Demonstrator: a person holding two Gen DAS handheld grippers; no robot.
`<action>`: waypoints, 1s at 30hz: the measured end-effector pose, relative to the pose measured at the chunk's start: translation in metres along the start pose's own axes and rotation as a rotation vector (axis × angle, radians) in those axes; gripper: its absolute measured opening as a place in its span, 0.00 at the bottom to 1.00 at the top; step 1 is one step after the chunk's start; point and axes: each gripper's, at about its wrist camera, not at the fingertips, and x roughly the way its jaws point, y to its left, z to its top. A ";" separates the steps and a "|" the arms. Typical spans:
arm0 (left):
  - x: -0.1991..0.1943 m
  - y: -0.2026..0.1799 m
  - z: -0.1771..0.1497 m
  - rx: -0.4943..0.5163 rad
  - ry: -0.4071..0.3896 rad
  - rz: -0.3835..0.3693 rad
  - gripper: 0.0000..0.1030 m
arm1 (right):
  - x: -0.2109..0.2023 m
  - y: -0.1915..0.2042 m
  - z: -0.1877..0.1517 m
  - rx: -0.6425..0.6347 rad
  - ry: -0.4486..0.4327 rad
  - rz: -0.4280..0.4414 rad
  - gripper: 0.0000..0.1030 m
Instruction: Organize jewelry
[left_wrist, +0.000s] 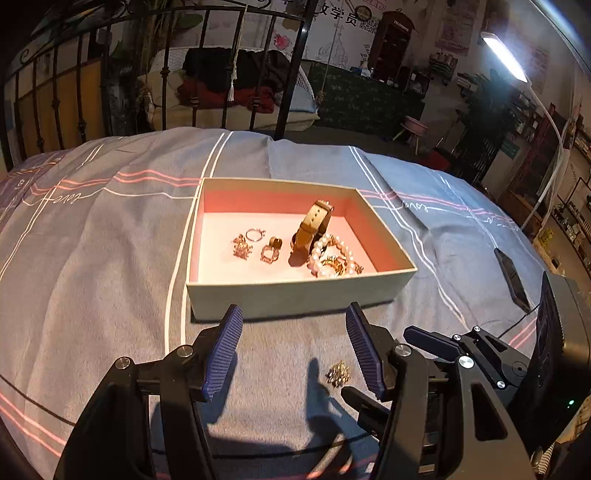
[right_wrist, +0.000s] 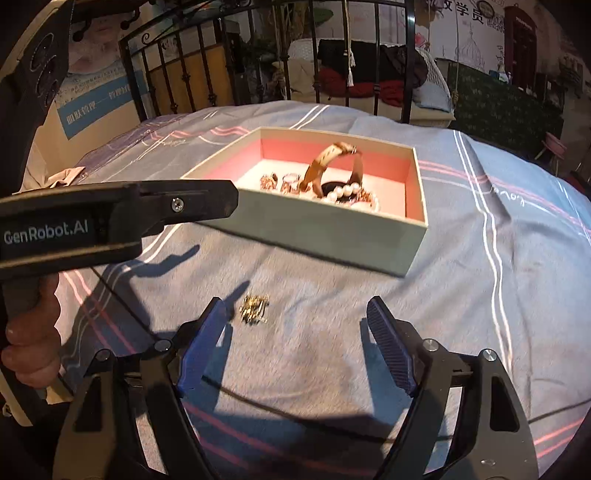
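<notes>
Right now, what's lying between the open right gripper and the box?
A small gold brooch on the bedspread, before the box, near the right gripper; right wrist view.

Both wrist views near, facing box (left_wrist: 295, 295)

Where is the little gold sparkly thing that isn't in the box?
The small gold brooch lies on the bedsheet before the box, beside the left gripper's right finger.

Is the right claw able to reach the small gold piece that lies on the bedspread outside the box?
Probably yes. The right claw is open, and the gold piece lies loose on the bedspread just ahead of its left finger, short of the box. Nothing lies between them.
</notes>
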 end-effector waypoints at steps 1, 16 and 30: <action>0.003 -0.001 -0.006 0.005 0.010 0.015 0.56 | 0.002 0.002 -0.005 0.005 0.010 0.000 0.76; 0.022 0.023 -0.016 -0.031 0.054 0.126 0.54 | 0.016 0.010 0.001 0.004 0.040 -0.026 0.76; 0.028 0.013 -0.022 0.027 0.062 0.127 0.45 | 0.021 0.023 0.004 -0.070 0.032 -0.030 0.18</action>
